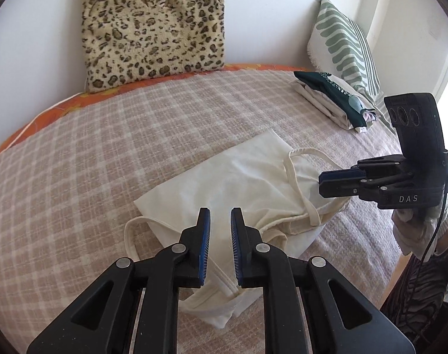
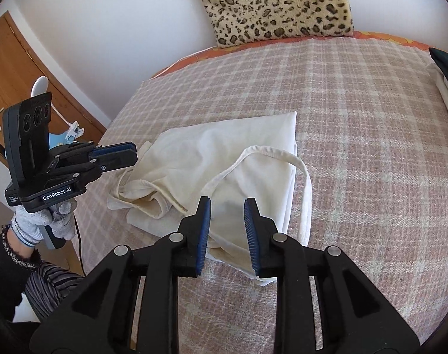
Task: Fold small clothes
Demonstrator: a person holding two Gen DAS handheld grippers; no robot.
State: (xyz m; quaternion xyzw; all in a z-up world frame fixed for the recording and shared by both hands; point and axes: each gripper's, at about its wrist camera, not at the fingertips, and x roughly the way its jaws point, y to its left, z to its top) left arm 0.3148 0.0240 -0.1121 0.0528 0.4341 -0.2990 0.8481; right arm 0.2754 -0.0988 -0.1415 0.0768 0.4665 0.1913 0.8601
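Observation:
A cream sleeveless top (image 1: 238, 177) lies partly folded on the checked bedspread (image 1: 105, 153), its straps loose on top and one strap looping out at the near left. My left gripper (image 1: 220, 215) hovers over the top's near edge, jaws a little apart with nothing between the blue pads. In the right wrist view the same top (image 2: 224, 153) lies under my right gripper (image 2: 227, 206), also open and empty. Each gripper shows side-on in the other's view: the right gripper (image 1: 320, 181) over the strap end, the left gripper (image 2: 134, 155) at the top's bunched left edge.
A leopard-print cushion (image 1: 153, 29) leans on the wall at the back. A green-striped pillow (image 1: 345, 47) and a stack of folded clothes (image 1: 333, 100) sit at the far right. The bed's near edge drops off by a gloved hand (image 2: 37, 224); a wooden door (image 2: 14, 67) stands left.

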